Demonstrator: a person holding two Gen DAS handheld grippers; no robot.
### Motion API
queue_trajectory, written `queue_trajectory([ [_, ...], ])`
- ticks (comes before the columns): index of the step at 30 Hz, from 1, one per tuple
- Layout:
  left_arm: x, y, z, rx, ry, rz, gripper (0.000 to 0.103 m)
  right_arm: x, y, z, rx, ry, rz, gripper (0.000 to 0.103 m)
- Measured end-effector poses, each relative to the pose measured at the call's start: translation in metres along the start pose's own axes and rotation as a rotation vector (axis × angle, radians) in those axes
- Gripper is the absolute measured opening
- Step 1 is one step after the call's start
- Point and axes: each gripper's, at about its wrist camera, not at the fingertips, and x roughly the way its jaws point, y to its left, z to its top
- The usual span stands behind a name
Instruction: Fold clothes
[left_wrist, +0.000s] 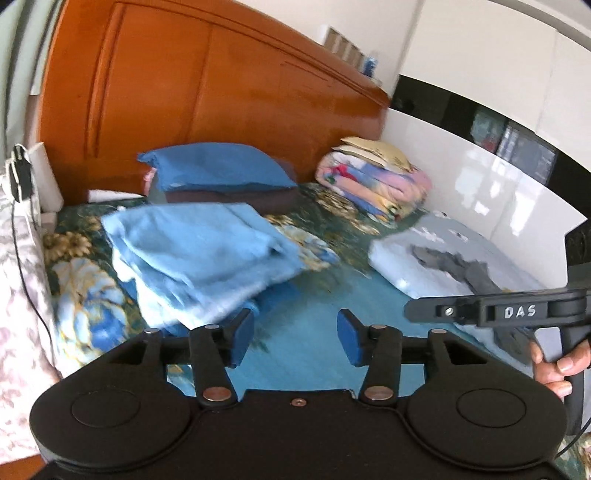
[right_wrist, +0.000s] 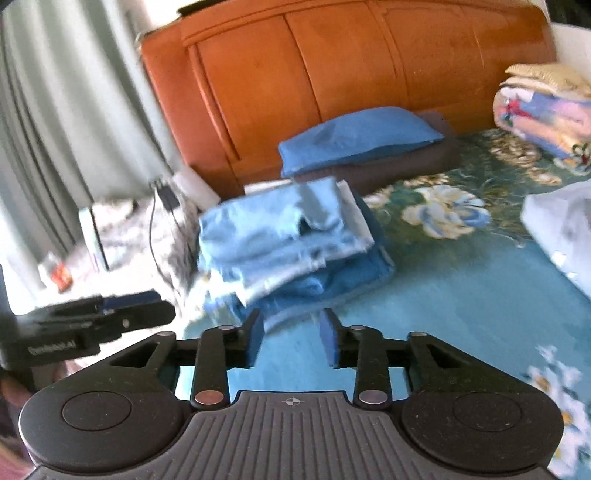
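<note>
A stack of folded light-blue clothes (left_wrist: 192, 254) rests on the flowered bedspread (left_wrist: 314, 332), on top of a darker blue folded piece (right_wrist: 332, 280). My left gripper (left_wrist: 295, 338) hovers just short of the stack's right corner, open, with only bedspread showing between its blue pads. My right gripper (right_wrist: 291, 339) hangs in front of the same stack (right_wrist: 280, 236), also open and empty. A grey garment (left_wrist: 458, 266) lies loose on a white folded sheet (left_wrist: 424, 254) at the right. The right gripper's body (left_wrist: 498, 314) and a hand (left_wrist: 557, 365) show in the left wrist view.
A blue pillow (left_wrist: 218, 170) lies on a dark cushion against the orange wooden headboard (left_wrist: 221, 92). A folded colourful quilt (left_wrist: 373, 181) sits in the far right corner. A white glossy panel (left_wrist: 480, 184) borders the bed's right side. Curtains (right_wrist: 66, 110) and a cabled device (right_wrist: 166, 195) stand left.
</note>
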Motion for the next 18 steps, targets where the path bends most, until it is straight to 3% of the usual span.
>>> queue_trajectory([
  [5,-0.017,-0.030,-0.034,-0.026,0.032,-0.020,0.064,-0.038,0.004,-0.039,-0.016,-0.018,-0.015,0.043],
  [9,-0.029,-0.049,-0.060,-0.018,0.059,-0.024,0.067,-0.064,0.004,-0.070,-0.007,-0.030,-0.041,0.048],
  [11,-0.037,-0.058,-0.071,-0.007,0.061,-0.024,0.074,-0.076,0.003,-0.083,-0.001,-0.039,-0.055,0.052],
  [18,-0.059,-0.084,-0.107,0.007,0.082,-0.041,0.082,-0.114,-0.001,-0.137,0.032,-0.066,-0.098,0.065],
])
